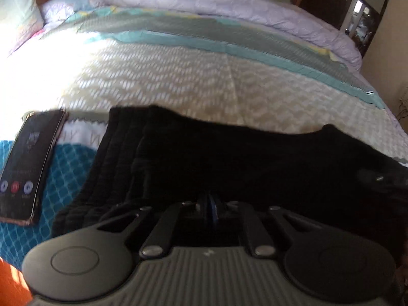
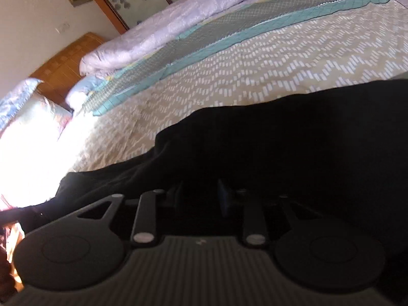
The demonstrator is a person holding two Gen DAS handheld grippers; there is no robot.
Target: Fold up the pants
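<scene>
Left wrist view: my left hand-held gripper [image 1: 209, 199] is clenched over soft, limp black pants [image 1: 229, 158]; the ribbed waistband [image 1: 112, 153] looks the best hold, while my right hand-held gripper [image 2: 200, 193] sits part-open above the cloth.

Light: hard sun from the left, blowing out the bed [image 1: 38, 76]
Pants [image 2: 280, 140]: featureless black
Blur: soft throughout
Edges: fisheye-bent

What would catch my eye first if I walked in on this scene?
Black pants sprawl across the near side of a bed covered in a beige zigzag spread. A phone with its screen lit lies to their left in the left wrist view. Behind, a pale lilac quilt is bunched along the bed's far side.
</scene>
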